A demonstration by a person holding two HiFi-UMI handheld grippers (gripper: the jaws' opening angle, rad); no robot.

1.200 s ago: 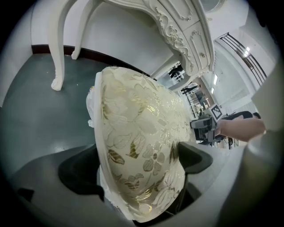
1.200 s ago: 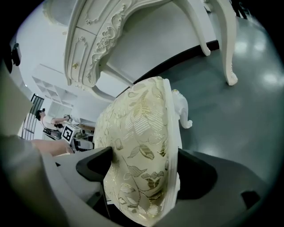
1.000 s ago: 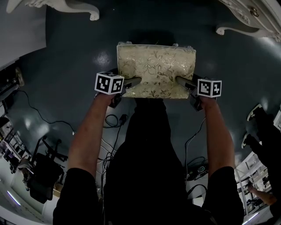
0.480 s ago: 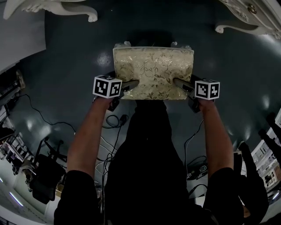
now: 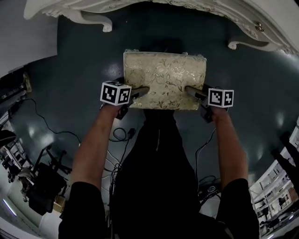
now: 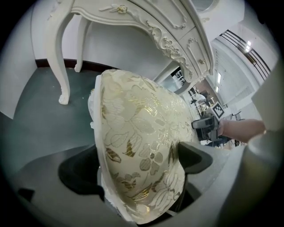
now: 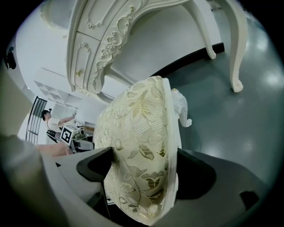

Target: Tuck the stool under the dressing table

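Observation:
The stool (image 5: 164,80) has a cream cushion with a gold leaf pattern and white carved legs. It stands on the dark floor just in front of the white dressing table (image 5: 140,6). My left gripper (image 5: 140,91) is shut on the cushion's left end (image 6: 137,150). At the other end, my right gripper (image 5: 192,91) is shut on the cushion (image 7: 142,150). The table's carved apron (image 6: 168,42) and curved legs (image 7: 235,48) rise close behind the stool in both gripper views.
Table feet rest on the floor at the far left (image 5: 105,25) and far right (image 5: 233,45), with the stool in line with the gap between them. Cables (image 5: 119,135) trail on the floor by my legs. A black chair (image 5: 42,184) stands at the lower left.
The dressing table's front edge has come much further into view at the top, so the stool, held by both grippers, is now closer to the table.

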